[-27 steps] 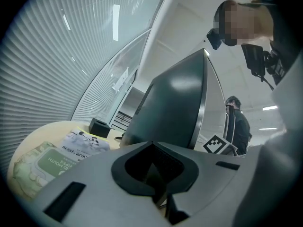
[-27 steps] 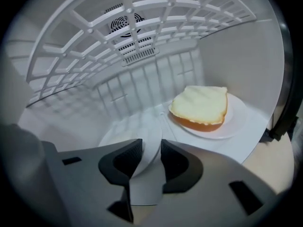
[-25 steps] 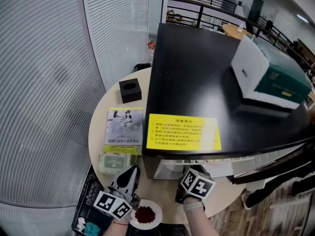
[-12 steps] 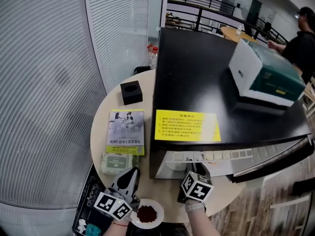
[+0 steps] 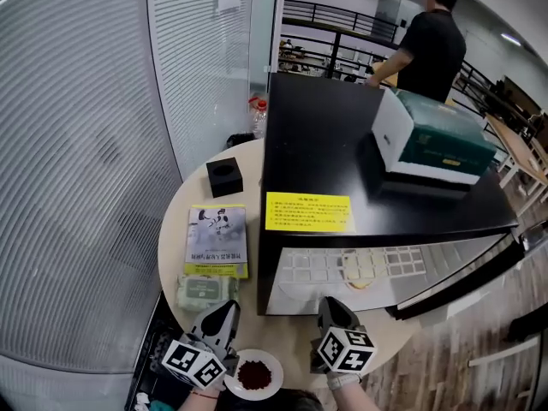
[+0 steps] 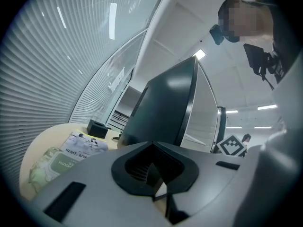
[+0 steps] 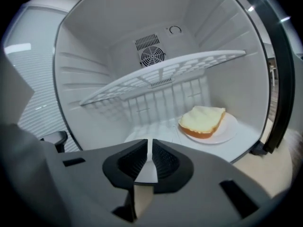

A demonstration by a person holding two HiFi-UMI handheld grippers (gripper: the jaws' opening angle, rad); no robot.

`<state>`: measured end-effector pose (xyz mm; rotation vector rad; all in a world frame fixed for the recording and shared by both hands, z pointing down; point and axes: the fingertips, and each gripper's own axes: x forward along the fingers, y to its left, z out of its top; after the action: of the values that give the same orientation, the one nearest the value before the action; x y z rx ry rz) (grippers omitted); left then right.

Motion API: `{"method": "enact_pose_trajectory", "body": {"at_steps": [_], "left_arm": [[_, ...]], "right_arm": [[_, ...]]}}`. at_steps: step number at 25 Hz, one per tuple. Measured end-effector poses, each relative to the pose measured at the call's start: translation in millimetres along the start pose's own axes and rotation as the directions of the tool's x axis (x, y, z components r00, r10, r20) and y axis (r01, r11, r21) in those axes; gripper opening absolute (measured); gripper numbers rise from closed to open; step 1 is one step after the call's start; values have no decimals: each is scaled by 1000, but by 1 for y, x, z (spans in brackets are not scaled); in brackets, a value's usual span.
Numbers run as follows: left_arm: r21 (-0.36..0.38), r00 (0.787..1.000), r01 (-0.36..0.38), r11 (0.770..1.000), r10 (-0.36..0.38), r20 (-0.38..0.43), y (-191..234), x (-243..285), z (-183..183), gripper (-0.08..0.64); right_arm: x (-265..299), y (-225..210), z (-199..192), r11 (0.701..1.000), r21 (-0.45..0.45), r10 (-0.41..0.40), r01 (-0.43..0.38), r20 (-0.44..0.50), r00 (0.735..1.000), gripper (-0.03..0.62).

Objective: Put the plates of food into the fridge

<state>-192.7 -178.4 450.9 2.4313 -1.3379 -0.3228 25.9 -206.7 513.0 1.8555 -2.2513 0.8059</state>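
The black mini fridge (image 5: 342,144) stands open on the round table (image 5: 175,229). On its floor lies a white plate with a slice of bread (image 7: 208,123), which also shows in the head view as the bread plate (image 5: 360,268). My right gripper (image 7: 150,160) hangs in front of the opening. Its jaws have just been closing and stand shut with nothing between them. A second plate with dark red food (image 5: 255,373) rests at the table's near edge. My left gripper (image 5: 221,319) hovers just left of it, shut and empty.
The fridge door (image 5: 462,272) swings out to the right. A wire shelf (image 7: 161,77) spans the fridge above the bread. A book (image 5: 216,240), a green packet (image 5: 205,291) and a black box (image 5: 225,176) lie left of the fridge. A person (image 5: 432,45) stands behind it.
My right gripper has drawn back from the fridge mouth and risen, empty; the bread plate stays inside. The view has tilted up and a person now shows at the back.
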Motion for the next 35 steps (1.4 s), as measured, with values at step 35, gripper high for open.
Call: {"method": "enact_pose_trajectory", "body": {"at_steps": [35], "left_arm": [[-15, 997, 75, 997, -76, -7, -51, -33, 7, 5]], "right_arm": [[-86, 60, 17, 972, 6, 232, -235, 154, 961, 9]]}}
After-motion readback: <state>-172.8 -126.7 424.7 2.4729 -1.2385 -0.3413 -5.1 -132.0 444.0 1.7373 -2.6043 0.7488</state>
